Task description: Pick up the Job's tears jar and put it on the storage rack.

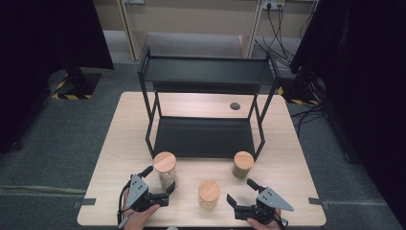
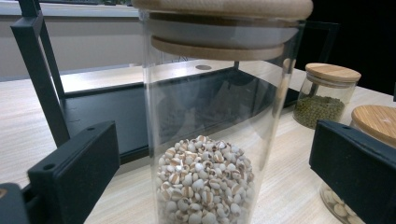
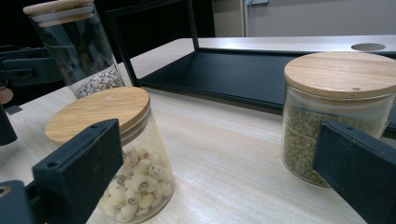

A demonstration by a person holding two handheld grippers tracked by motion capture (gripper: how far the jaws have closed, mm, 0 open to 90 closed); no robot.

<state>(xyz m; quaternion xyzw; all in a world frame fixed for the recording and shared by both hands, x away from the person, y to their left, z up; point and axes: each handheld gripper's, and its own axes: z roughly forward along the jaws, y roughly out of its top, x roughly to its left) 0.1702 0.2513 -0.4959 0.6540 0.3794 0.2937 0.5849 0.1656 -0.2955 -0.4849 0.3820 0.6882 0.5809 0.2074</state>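
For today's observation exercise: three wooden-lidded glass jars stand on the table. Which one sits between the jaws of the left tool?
The tall jar of pale grains, in front of the shelf's left leg. The short jar of white beans and the jar of green beans stand apart from it.

tall jar [image 2: 219, 116]: clear glass, cream-brown speckled grains | 3 lids: pale wood | small jar [image 3: 334, 116]: green beans | rack [image 1: 206, 136]: black | tabletop [image 1: 124, 143]: light woodgrain | fingers [image 2: 74, 168]: black

Even overhead light keeps my table [image 1: 119, 143] bright, while both sides of the high view sink into black. Shadows under the jars are soft. In my left gripper view the tall jar [image 2: 215, 116] carries pale reflections down its glass; my near jaws blur, and the far background is soft
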